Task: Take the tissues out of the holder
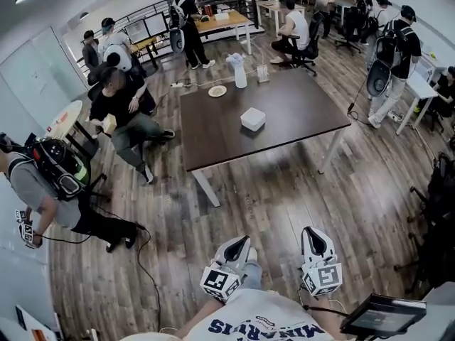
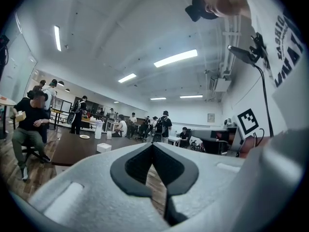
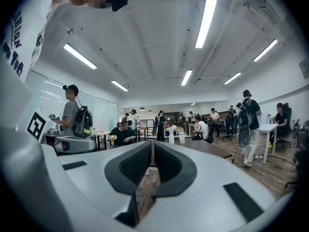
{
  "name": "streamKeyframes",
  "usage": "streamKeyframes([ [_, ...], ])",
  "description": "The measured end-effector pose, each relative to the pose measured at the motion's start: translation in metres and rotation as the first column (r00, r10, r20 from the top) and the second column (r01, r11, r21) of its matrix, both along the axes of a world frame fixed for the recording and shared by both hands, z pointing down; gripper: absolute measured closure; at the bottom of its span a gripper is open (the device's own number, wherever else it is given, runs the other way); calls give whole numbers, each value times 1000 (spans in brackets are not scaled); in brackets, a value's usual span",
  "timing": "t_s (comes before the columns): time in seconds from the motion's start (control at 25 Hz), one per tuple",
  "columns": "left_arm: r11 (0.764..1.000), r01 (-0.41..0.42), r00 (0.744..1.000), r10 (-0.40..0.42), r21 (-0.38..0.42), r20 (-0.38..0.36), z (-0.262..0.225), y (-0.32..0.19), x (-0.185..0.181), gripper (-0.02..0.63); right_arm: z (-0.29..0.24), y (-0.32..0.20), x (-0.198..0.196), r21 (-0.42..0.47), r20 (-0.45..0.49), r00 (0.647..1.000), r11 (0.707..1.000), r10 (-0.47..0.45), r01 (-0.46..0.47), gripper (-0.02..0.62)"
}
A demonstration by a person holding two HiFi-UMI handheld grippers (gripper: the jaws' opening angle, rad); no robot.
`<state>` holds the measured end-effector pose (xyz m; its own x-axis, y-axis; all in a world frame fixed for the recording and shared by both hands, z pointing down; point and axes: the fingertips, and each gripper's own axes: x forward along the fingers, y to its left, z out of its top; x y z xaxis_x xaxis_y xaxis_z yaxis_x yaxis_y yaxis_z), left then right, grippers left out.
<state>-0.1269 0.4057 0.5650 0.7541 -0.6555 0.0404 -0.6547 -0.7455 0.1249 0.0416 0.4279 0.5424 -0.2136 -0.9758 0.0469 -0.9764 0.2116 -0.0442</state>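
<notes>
The white tissue holder (image 1: 252,118) sits near the middle of a dark table (image 1: 213,133), well ahead of me; it shows small in the left gripper view as the holder (image 2: 104,147). My left gripper (image 1: 243,242) and right gripper (image 1: 311,231) are held low, close to my body, far short of the table. In the left gripper view the left gripper (image 2: 153,144) has its jaws meeting at the tips with nothing between them. The right gripper (image 3: 152,143) is likewise shut and empty in its own view.
On the table's far end stand a white bottle (image 1: 239,71), a small plate (image 1: 217,91) and a glass (image 1: 263,74). Several people sit or stand around the room, one seated person (image 1: 124,116) left of the table. Wooden floor (image 1: 270,204) lies between me and the table.
</notes>
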Motion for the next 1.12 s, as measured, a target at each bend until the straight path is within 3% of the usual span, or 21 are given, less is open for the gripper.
streamKeyframes([
  [0.24,1000,-3,1000,4,-24,3,18,-91,-9,602,7,-90,-9,-13,-17,1000,1000,2,-2,584],
  [0.52,1000,-6,999,5,27,42,6,-172,-24,602,-1,-169,-29,-33,-72,997,999,2,-4,584],
  [0.8,998,-40,998,38,40,50,2,-222,-36,602,-18,-212,-41,-19,-82,996,999,33,-34,584],
  [1.12,998,-43,998,41,35,56,-1,-266,-25,602,-13,-254,-25,-54,-74,996,997,50,-54,584],
])
